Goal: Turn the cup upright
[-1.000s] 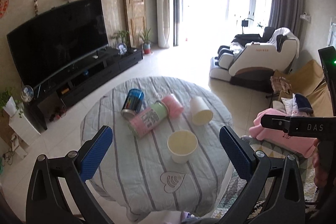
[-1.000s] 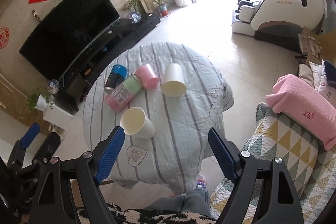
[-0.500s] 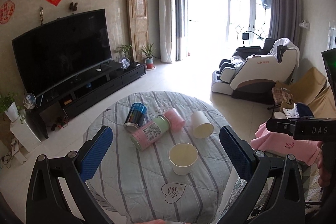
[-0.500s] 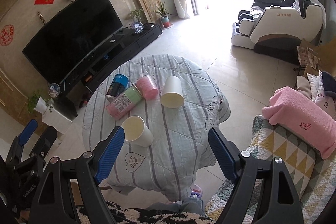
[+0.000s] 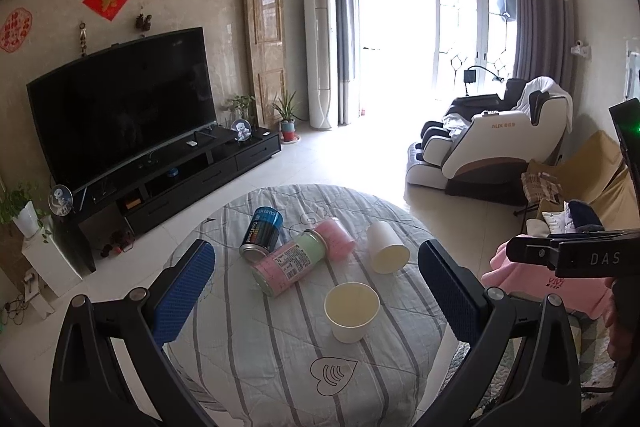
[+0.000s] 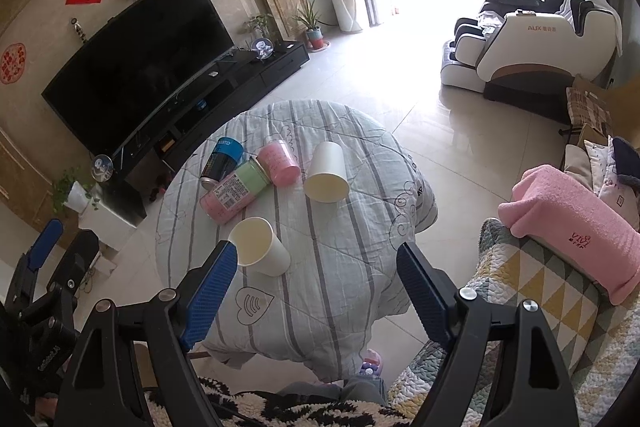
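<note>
Two paper cups on the round table: near cup upright, far cup on its side (mouth toward me). My left gripper and right gripper gape wide, empty.

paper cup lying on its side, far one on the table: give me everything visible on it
The tipped paper cup is plain white outside with a cream inside, and looks like thin paper with a rolled rim. It lies on its side on the striped tablecloth, its open mouth towards the cameras and its base pointing away. It looks empty and undented. It lies just right of the pink cup; contact is unclear. No claw is near it.
</note>
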A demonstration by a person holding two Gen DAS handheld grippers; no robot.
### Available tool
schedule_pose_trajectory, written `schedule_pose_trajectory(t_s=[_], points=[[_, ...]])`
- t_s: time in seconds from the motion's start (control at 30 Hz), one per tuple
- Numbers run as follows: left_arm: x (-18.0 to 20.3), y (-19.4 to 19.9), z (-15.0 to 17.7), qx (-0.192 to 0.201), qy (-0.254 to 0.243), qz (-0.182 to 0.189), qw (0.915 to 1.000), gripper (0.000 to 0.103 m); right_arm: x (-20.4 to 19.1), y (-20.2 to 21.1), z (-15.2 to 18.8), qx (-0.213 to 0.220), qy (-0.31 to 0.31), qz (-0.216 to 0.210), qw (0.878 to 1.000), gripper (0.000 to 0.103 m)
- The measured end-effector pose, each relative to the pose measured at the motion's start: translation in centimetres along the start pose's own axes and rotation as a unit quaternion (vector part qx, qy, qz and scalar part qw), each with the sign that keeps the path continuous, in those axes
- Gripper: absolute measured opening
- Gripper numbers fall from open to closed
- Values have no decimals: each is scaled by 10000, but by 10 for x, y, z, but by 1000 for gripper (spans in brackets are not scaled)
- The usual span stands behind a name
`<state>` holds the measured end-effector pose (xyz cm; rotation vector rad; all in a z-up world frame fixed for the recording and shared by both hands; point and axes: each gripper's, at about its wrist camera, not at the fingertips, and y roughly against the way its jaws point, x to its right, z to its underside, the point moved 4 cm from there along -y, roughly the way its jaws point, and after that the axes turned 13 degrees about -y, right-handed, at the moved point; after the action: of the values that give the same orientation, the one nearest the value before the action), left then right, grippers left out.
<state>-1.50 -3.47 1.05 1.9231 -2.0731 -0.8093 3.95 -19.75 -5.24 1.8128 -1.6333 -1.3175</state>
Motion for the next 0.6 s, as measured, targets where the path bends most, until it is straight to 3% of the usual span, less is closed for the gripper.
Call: schedule_pose_trajectory(t_s=[0.6], points=[[1,3,-1,30,1,-16,10000,103,1,1,-1,17,23,4,10000,83]])
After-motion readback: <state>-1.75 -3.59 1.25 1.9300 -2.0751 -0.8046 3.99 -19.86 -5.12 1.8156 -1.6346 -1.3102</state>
